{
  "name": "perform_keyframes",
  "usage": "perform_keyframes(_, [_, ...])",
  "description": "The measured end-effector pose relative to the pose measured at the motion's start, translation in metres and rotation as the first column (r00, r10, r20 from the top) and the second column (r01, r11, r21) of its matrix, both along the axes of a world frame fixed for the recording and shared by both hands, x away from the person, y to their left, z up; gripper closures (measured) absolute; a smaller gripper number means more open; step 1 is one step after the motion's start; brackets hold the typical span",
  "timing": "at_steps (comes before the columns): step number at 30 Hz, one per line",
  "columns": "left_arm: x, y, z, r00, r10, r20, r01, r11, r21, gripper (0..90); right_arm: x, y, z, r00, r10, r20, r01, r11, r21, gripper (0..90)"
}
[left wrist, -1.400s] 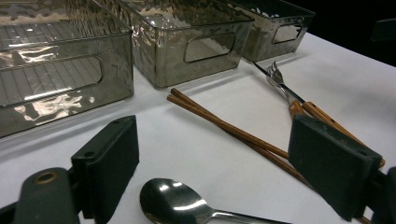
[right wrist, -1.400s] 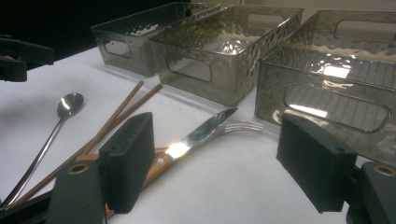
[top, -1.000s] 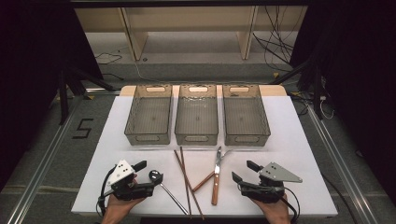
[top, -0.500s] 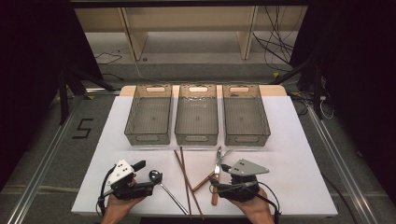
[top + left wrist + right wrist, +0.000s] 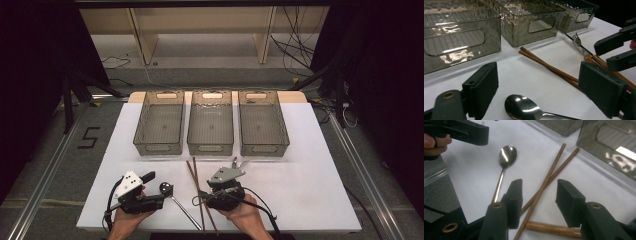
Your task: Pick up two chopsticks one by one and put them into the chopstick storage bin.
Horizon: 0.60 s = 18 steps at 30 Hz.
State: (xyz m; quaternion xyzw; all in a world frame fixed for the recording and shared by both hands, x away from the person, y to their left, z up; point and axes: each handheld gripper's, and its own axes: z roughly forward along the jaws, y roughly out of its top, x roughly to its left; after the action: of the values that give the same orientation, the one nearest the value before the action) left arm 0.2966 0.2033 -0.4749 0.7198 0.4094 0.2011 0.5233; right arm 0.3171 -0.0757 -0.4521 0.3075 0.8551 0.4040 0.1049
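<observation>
Nearest the person, the right gripper (image 5: 537, 200) is held low over the pair of wooden chopsticks (image 5: 549, 176), its jaws having just been closing but still partly apart, the pads set on either side of the sticks without pressing on them; this placement is judged to be a line-up for a pinch. A wooden-handled fork (image 5: 577, 41) is crossed beneath the chopsticks, its handle lying just under the right jaws, so a stray grab of it is judged possible. The left gripper (image 5: 150, 187) is kept wide open and empty beside the spoon (image 5: 165, 188), whose bowl is seen between its jaws in the left gripper view, as if held ready. Farther off, three clear bins (image 5: 210, 122) are set in a row on the white table (image 5: 320, 165), presumably one for each kind of cutlery.
</observation>
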Motion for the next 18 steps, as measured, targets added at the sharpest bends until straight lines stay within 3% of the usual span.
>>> perform_keyframes(11, [0.0,0.0,0.0,1.0,0.003,-0.001,-0.003,1.0,0.002,16.2,0.013,0.022,-0.019,0.9966,0.004,-0.082,-0.01,0.997,-0.082,65.8])
perform_keyframes(18, [0.0,0.0,0.0,1.0,-0.001,-0.001,0.001,1.0,0.009,16.2,0.015,0.024,-0.027,0.9945,-0.029,-0.1,0.018,0.994,-0.109,71.2])
